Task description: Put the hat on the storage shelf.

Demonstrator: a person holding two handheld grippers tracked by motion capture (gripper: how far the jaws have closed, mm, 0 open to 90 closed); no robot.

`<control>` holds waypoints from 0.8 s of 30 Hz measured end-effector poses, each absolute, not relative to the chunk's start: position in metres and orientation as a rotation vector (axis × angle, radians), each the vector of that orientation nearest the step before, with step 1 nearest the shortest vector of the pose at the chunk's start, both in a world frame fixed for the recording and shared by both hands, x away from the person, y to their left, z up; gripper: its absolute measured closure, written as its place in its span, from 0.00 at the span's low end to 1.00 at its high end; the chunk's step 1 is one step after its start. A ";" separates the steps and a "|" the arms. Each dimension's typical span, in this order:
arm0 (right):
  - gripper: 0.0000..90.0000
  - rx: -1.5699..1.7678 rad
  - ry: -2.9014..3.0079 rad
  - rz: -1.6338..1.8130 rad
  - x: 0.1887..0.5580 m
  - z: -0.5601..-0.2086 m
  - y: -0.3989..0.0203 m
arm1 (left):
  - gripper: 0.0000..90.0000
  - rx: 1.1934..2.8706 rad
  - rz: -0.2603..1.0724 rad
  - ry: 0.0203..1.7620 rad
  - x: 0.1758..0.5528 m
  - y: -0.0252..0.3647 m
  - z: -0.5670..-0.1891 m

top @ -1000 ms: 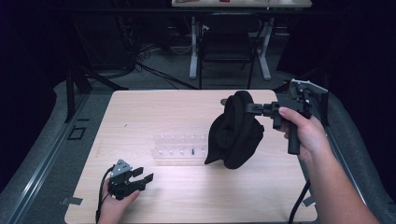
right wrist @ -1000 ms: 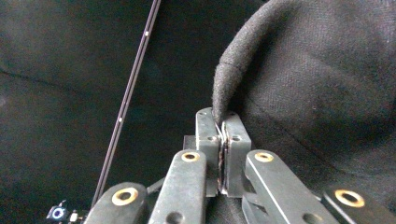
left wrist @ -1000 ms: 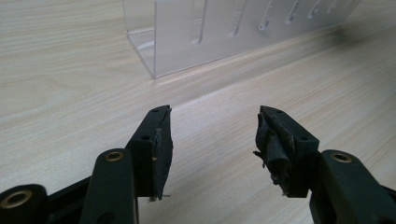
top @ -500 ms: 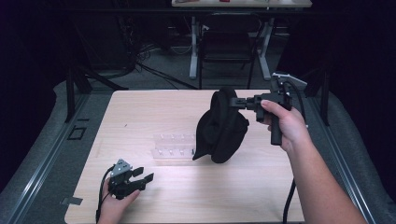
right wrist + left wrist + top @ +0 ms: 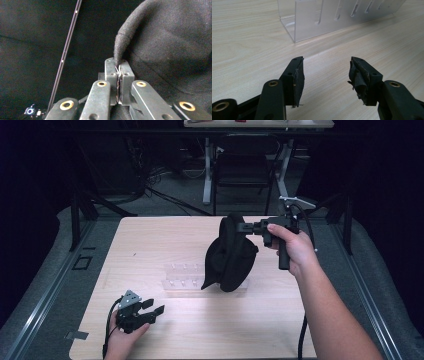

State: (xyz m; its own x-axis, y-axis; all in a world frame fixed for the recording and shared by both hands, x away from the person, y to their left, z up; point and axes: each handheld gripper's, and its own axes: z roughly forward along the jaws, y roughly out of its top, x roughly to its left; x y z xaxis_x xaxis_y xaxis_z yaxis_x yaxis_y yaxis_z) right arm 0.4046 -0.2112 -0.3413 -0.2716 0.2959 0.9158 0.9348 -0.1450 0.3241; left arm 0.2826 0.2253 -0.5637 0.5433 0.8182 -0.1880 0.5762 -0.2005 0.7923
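**Carrying the black hat over to the clear rack**

My right gripper is clamped tight on the hat's edge, so the hat hangs above the table, its bottom just over the clear rack. Tip: I'd go slow and lower it straight so the fabric doesn't swing or snag the slots. My left gripper rests on the table, jaws apart, empty. No labels or writing I can read anywhere.
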 end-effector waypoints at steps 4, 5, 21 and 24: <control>0.98 -1.402 -1.564 -1.449 0.408 -0.340 -0.209 | 0.51 1.896 0.345 1.138 0.283 0.225 -0.564; 0.98 -1.402 -1.564 -1.449 0.408 -0.340 -0.209 | 0.51 1.897 0.346 1.137 0.283 0.225 -0.563; 0.98 -1.408 -1.563 -1.452 0.414 -0.347 -0.194 | 0.51 1.911 0.344 1.113 0.284 0.217 -0.563; 0.98 -1.397 -1.539 -1.466 0.414 -0.350 -0.191 | 0.52 1.904 0.355 1.096 0.281 0.216 -0.560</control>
State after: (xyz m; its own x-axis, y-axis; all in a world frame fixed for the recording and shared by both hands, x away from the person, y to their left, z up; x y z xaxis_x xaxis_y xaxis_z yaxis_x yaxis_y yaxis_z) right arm 0.4141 -0.1908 -0.3503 -0.2757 0.2827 0.9187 0.9315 -0.1575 0.3279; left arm 0.2814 0.2157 -0.5601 0.5688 0.8045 -0.1713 0.5513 -0.2183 0.8052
